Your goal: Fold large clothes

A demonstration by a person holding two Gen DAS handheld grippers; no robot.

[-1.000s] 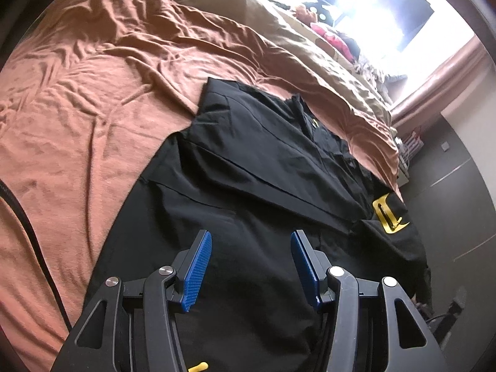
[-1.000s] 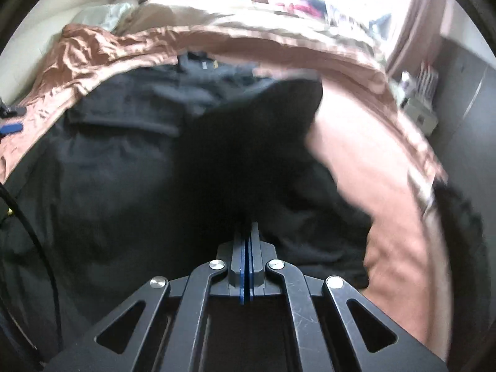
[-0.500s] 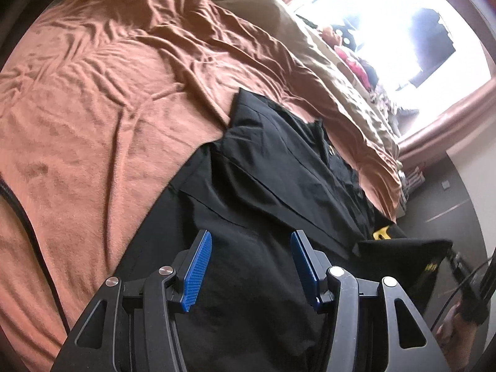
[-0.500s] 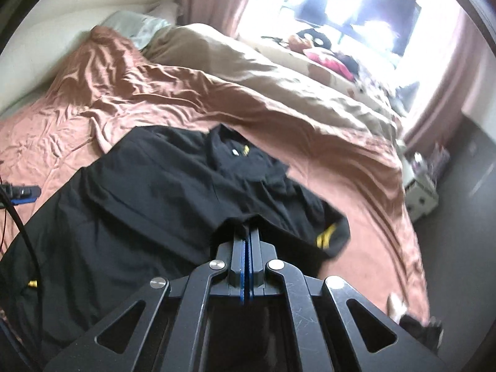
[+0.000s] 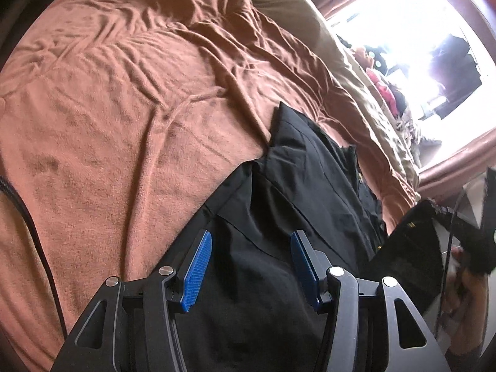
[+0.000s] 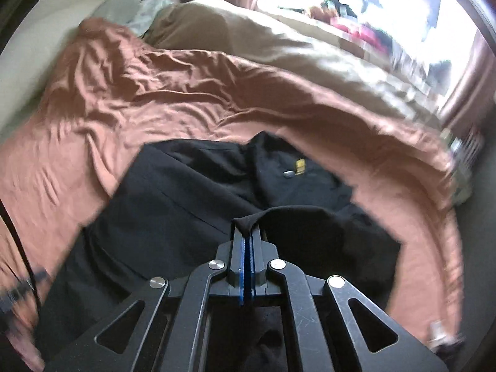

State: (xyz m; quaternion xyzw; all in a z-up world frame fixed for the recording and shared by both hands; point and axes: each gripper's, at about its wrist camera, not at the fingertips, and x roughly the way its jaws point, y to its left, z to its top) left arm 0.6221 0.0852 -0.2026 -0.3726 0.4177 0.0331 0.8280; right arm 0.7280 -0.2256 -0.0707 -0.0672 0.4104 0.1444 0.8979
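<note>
A large black shirt (image 5: 297,186) lies spread on a bed with a rust-brown blanket (image 5: 124,124). My left gripper (image 5: 248,254) is open and empty, hovering over the shirt's lower body. My right gripper (image 6: 247,232) is shut on a fold of the black shirt's sleeve (image 6: 310,235) and holds it lifted over the shirt's right side. The shirt's collar with a small yellow tag (image 6: 299,164) lies at the far end. The lifted sleeve (image 5: 406,248) and the hand holding the right gripper show at the right edge of the left wrist view.
A beige duvet (image 6: 279,40) lies across the far side of the bed below a bright window (image 5: 403,31). A black cable (image 5: 34,235) runs along the left over the blanket. The bed's edge and dark floor (image 6: 483,217) are at the right.
My right gripper has pulled the sleeve up and back toward the shirt's middle, with the view tilting up. My left gripper has shifted left, staying open.
</note>
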